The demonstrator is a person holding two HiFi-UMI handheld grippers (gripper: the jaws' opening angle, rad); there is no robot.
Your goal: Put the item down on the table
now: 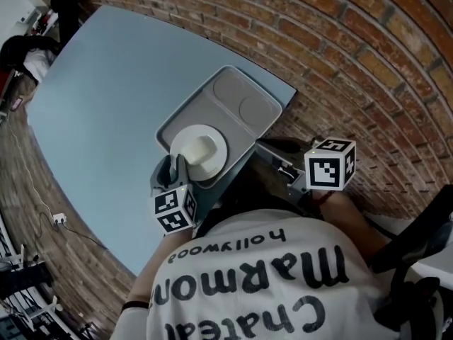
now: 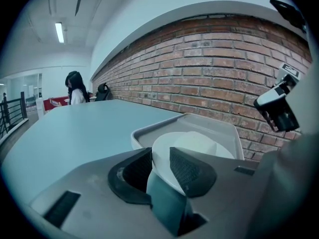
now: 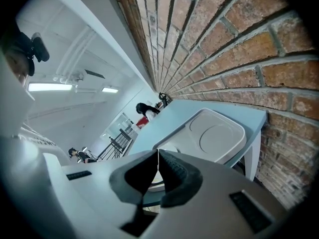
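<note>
The left hand-held gripper (image 2: 159, 167) pinches the near rim of a round white plate with a raised white centre (image 2: 195, 144), which extends straight ahead over the near compartment of a grey plastic tray (image 1: 237, 94). Bare pale blue bench (image 1: 106, 105) lies farther left. The right hand-held gripper (image 3: 158, 166), jaws pressed together and empty, hangs off the bench's corner.

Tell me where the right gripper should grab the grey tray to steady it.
Probably the tray's raised rim on the long side facing the brick wall, coming in from that side with one jaw inside the lip and one outside. That edge is bare. The white plate fills the near end, where the left gripper clamps its rim. The right gripper is shut, so open it first.
</note>
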